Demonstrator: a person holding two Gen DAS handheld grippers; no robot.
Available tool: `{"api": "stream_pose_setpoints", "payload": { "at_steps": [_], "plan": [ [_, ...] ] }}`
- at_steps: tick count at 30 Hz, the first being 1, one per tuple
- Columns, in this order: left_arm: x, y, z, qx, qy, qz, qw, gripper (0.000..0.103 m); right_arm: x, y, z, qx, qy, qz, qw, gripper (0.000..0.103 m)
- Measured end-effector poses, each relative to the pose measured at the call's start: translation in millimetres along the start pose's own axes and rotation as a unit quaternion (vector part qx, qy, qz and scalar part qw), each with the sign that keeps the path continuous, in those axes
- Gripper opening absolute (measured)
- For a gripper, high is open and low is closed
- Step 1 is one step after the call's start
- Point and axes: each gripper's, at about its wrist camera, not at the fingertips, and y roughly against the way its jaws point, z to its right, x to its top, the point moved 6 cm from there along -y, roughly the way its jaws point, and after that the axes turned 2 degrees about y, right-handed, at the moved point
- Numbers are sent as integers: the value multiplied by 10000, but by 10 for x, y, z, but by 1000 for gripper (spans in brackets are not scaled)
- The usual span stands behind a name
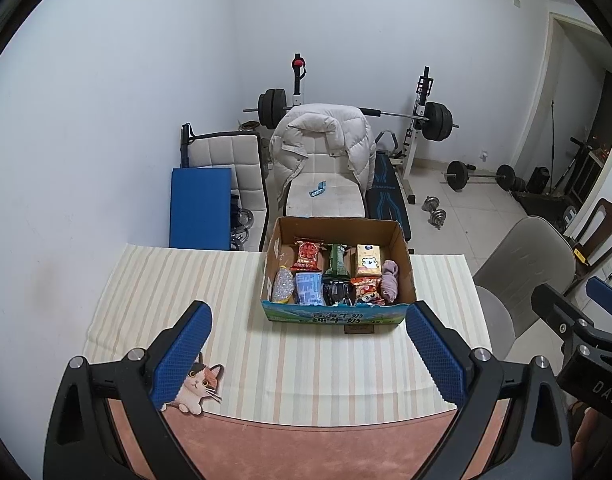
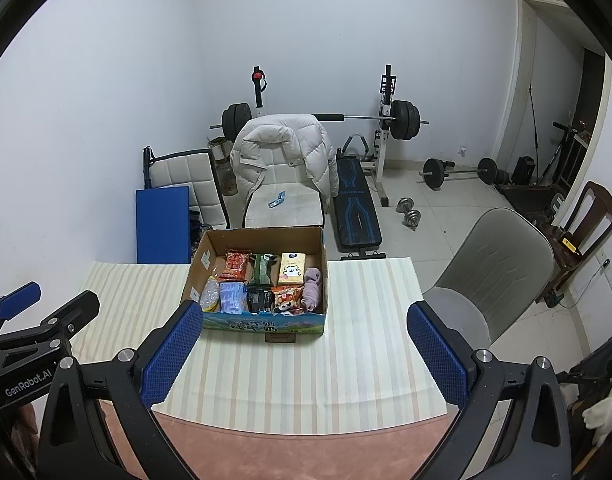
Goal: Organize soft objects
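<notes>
An open cardboard box (image 1: 401, 256) stands at the far edge of the striped tablecloth (image 1: 266, 352); it also shows in the right wrist view (image 2: 323, 272). Inside lie several soft packs: a red snack bag (image 1: 307, 255), a green pack (image 1: 337, 260), a yellow tissue pack (image 1: 368, 261), a pink rolled cloth (image 1: 389, 280), a blue pack (image 1: 308, 288) and a black pack (image 1: 337, 292). My left gripper (image 1: 309, 344) is open and empty, held above the near table. My right gripper (image 2: 302, 348) is open and empty beside it.
A cat-shaped coaster (image 1: 198, 388) lies by the left gripper's left finger. A grey chair (image 2: 497, 272) stands right of the table. A chair with a white jacket (image 1: 321, 136), a blue mat (image 1: 200, 208) and a barbell rack (image 1: 425, 116) stand behind the table.
</notes>
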Motion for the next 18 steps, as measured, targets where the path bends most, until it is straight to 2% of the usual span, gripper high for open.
{"api": "stream_pose_setpoints", "payload": {
  "at_steps": [18],
  "plan": [
    [38,27,38,33,73,38,10000,100,54,-28,-21,-55,-15,43,10000,103]
  ]
}}
